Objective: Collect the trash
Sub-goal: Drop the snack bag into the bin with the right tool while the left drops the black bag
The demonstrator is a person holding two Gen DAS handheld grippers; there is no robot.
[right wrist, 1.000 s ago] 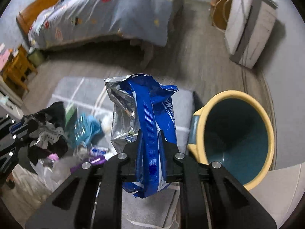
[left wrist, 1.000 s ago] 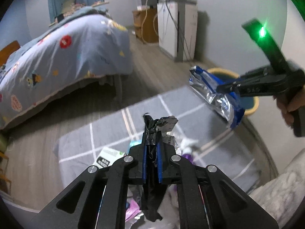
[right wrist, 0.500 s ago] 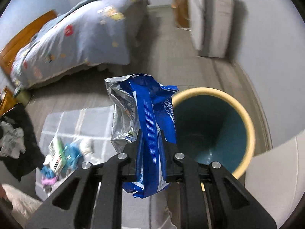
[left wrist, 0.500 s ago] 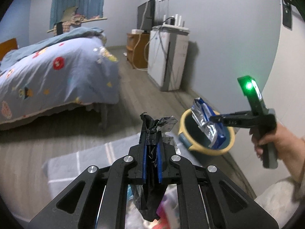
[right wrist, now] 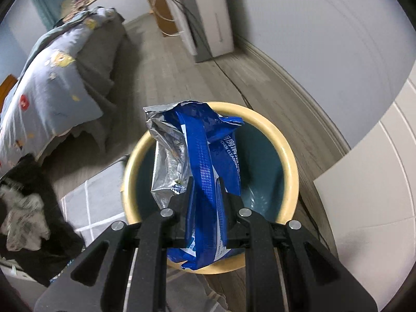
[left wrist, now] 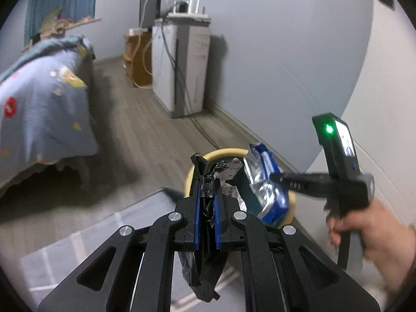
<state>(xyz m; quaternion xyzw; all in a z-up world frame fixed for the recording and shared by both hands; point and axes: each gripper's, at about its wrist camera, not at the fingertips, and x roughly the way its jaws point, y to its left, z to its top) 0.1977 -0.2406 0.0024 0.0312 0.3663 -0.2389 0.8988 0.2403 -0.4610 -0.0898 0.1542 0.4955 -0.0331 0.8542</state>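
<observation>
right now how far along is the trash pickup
Nothing visibly binned yet: the visible part of the bin interior looks empty. In hand: right gripper holds the blue bag over the bin; left gripper clamps a black wrapper nearby. Left: drop both.

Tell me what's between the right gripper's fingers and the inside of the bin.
Only the blue wrapper the right gripper holds, hanging over the bin mouth, seen in the right wrist view.

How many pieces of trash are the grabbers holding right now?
2. The blue and silver wrapper is pinched in the right gripper over the yellow bin. The black crumpled wrapper is pinched in the left gripper.
</observation>
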